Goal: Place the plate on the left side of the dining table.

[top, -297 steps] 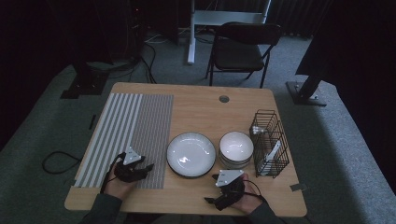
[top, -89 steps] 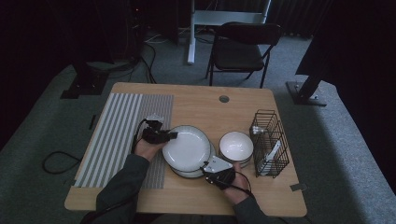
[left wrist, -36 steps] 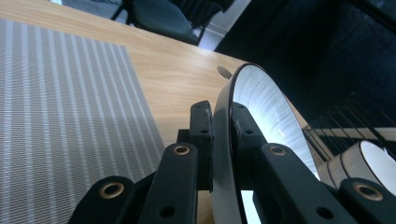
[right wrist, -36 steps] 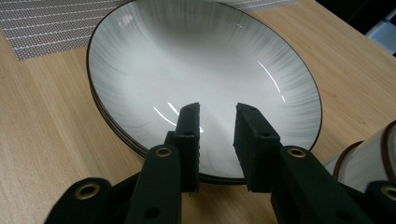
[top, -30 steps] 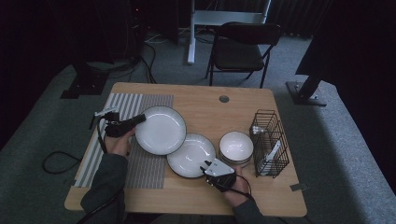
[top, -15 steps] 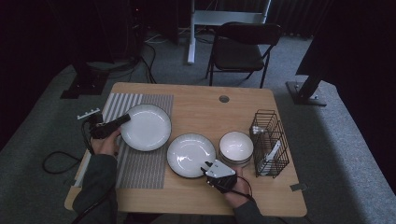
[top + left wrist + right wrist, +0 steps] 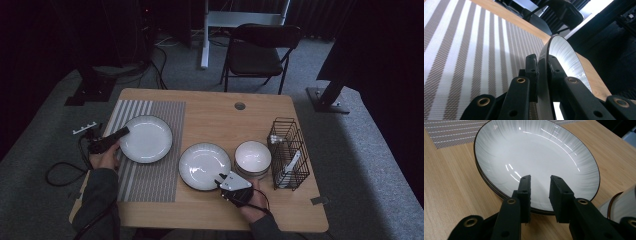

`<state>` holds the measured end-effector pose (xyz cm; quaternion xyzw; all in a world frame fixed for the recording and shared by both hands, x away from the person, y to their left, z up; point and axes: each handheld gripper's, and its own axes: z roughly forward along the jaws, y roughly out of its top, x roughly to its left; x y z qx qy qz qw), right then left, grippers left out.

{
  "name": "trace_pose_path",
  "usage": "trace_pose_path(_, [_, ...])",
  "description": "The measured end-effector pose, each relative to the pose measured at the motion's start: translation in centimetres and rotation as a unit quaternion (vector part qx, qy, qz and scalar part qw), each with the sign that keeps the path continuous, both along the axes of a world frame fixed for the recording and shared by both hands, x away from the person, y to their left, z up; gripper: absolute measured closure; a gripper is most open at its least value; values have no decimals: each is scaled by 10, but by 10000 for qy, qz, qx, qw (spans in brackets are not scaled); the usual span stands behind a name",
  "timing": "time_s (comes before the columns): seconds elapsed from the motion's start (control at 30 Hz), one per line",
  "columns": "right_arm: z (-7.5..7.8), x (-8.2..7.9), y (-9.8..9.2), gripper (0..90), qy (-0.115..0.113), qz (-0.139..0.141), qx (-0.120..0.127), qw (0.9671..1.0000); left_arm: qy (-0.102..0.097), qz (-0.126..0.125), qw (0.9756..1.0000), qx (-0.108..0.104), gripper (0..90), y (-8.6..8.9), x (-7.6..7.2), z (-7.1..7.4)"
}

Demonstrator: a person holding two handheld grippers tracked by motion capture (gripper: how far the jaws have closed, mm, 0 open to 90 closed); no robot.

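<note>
Plate [image 7: 146, 138], white with a dark rim, is being carried by its near edge over the striped placemat [image 7: 150, 175] at the left of the high view, and the left gripper [image 7: 121, 133] is clamping that rim. In the left gripper view, at the bottom centre, the two black jaws are pinching the plate [image 7: 564, 53] edge-on, one pad under it and one on its ribbed inner face, so the dish is rising away from the camera towards the upper right. Gripping only the rim is probably what is keeping the eating surface clean and letting the plate be lowered flat; whether it is already touching the mat I cannot tell.

Nearest the person, at the bottom centre of the high view, the right gripper [image 7: 221, 178] is waiting at the near edge of the plate stack [image 7: 205, 166]. In the right gripper view its jaws are standing apart over that near rim, pressing on nothing, and a second dark rim is showing beneath the top plate [image 7: 534, 162]; the hand is likely steadying the pile or readying the next lift.

Farther right in the high view, stacked bowls [image 7: 253, 158] are sitting just beside the plates, and a black wire basket [image 7: 287, 152] is standing beyond them near the table [image 7: 215, 110] edge. At the top centre, a folding chair [image 7: 260, 50] is standing behind the table.
</note>
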<state>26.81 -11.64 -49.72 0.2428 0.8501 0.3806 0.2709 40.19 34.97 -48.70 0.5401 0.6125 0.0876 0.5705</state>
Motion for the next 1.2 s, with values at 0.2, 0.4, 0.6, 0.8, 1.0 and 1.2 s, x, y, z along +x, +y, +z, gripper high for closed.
trace_pose_path(0.2, [-1, 0, 0, 706, 1, 13, -9, 10000, 126, 40, 9999, -95, 827, 4, 1, -11])
trace_pose_path(0.4, [0, 0, 0, 705, -1, 10, -14, 10000, 231, 147, 9995, -176, 827, 9, 2, -18])
trace_pose_path(0.6, [-1, 0, 0, 706, -5, 8, -18, 10000, 308, 222, 9991, -185, 826, 12, 3, -21])
trace_pose_path(0.8, [-1, 0, 0, 706, 2, 8, -13, 10000, 418, 266, 9986, -167, 824, 14, 5, -27])
trace_pose_path(1.0, [-1, 0, 0, 705, 4, 16, -9, 10000, 529, 286, 9981, -150, 823, 15, 7, -32])
trace_pose_path(1.2, [-1, 1, 0, 705, 4, 18, -5, 10000, 545, 330, 9977, -228, 823, 19, 7, -34])
